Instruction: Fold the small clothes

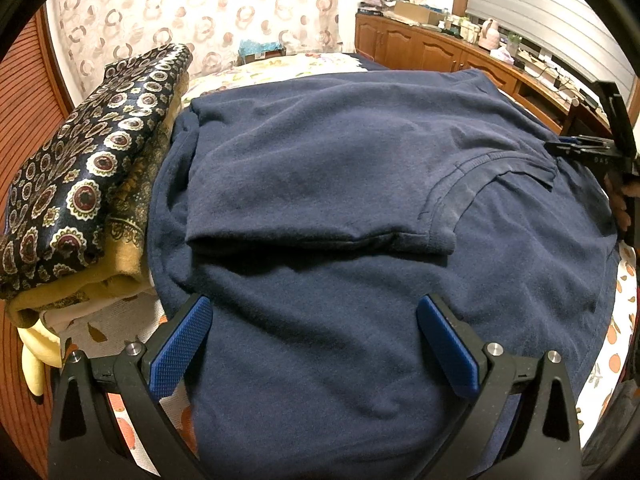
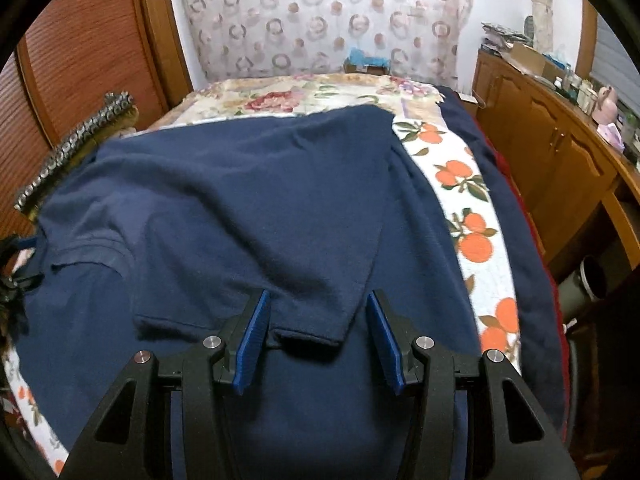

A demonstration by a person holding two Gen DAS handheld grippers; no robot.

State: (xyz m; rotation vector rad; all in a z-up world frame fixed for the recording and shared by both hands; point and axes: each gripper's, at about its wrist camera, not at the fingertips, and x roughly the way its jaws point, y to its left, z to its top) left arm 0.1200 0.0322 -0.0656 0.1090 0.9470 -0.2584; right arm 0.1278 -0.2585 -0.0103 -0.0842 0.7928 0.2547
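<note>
I have both hand-held grippers, left and right, spread apart and empty over the navy shirt on the bed, one side folded in, so I judge the next fold needs an edge pinched.

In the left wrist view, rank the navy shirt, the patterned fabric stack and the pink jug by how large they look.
1. Navy shirt, fills most of the view.
2. Patterned fabric stack, at its left.
3. Pink jug, tiny on the far cabinet; its distance exaggerates this, so its true size is unsure.
</note>
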